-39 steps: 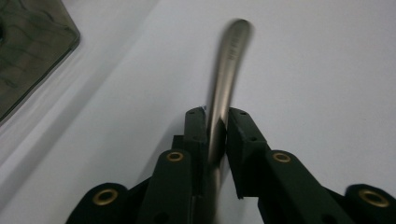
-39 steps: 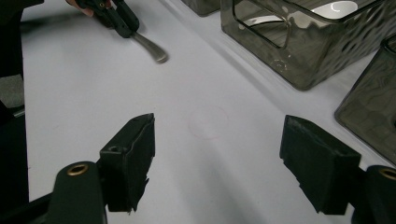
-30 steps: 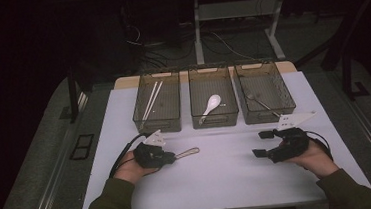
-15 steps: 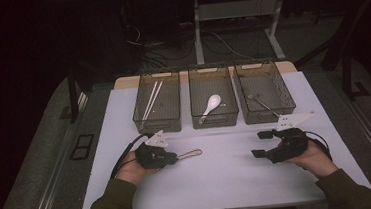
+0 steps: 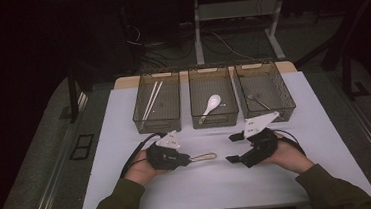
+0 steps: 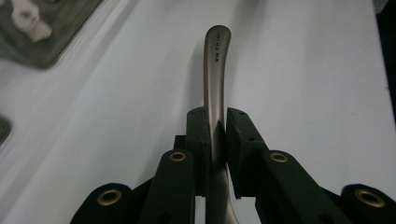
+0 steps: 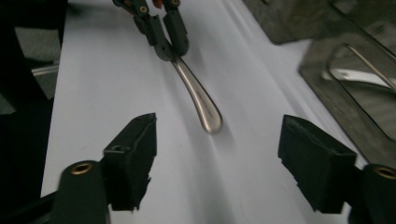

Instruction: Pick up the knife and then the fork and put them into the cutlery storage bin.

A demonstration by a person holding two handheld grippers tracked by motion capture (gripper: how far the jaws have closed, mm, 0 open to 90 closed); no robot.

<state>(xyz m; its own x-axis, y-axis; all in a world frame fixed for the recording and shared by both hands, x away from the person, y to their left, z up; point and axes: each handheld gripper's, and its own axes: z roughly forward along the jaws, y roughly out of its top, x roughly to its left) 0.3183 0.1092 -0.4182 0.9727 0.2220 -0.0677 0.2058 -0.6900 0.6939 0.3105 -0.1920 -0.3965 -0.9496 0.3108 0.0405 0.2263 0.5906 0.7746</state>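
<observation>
While the left tongs (image 5: 190, 159) grip a metal utensil (image 5: 203, 157) by its middle, low at the centre of the white counter (image 5: 220, 192), the open right tongs (image 5: 234, 148), just narrowing with nothing between them, seemingly must close on its free handle.

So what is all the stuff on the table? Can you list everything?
Metal utensil: one, silver-grey, clamped in the left gripper, handle end sticking out over the table.
Bins: three, dark see-through, in a row at the table's far side.
Chopsticks: one pair, pale, in the left bin.
Soup spoon: one, white, in the middle bin.
Fork: one, silver, in the right bin.
Table: one, white top.
Left gripper: one, black, shut on the metal utensil.
Right gripper: one, black, jaws wide apart with nothing between, facing the utensil's handle.
Sleeves: two, olive green, at the near edge.
</observation>
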